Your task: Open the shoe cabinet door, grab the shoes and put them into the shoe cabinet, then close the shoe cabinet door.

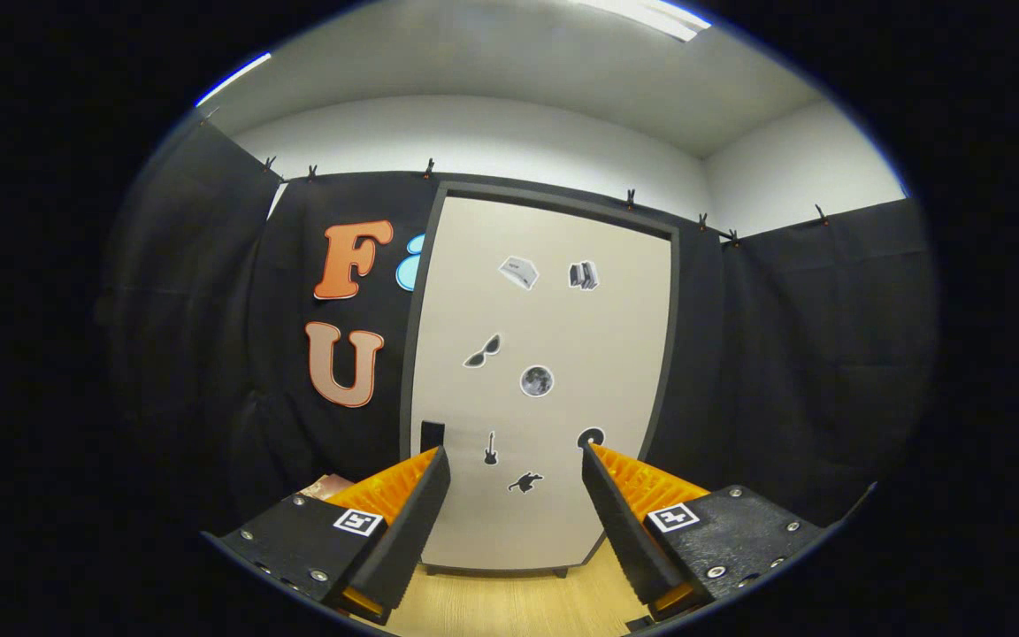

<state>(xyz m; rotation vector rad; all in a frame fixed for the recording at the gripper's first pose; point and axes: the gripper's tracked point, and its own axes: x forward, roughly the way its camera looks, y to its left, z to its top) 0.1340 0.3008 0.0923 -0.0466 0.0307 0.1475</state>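
The gripper (pixel 517 495) faces the shut shoe cabinet door (pixel 545 372) square-on, fingers spread wide and gripping nothing, seemingly lined up to reach the dark handle (pixel 432 435) at the door's lower left edge, standing on the wooden floor (pixel 509 606)

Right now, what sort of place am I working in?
Likely a staged recording booth: black cloth walls clipped up around a closed shoe cabinet door on a wood floor. The hand-held gripper is open, facing the door.
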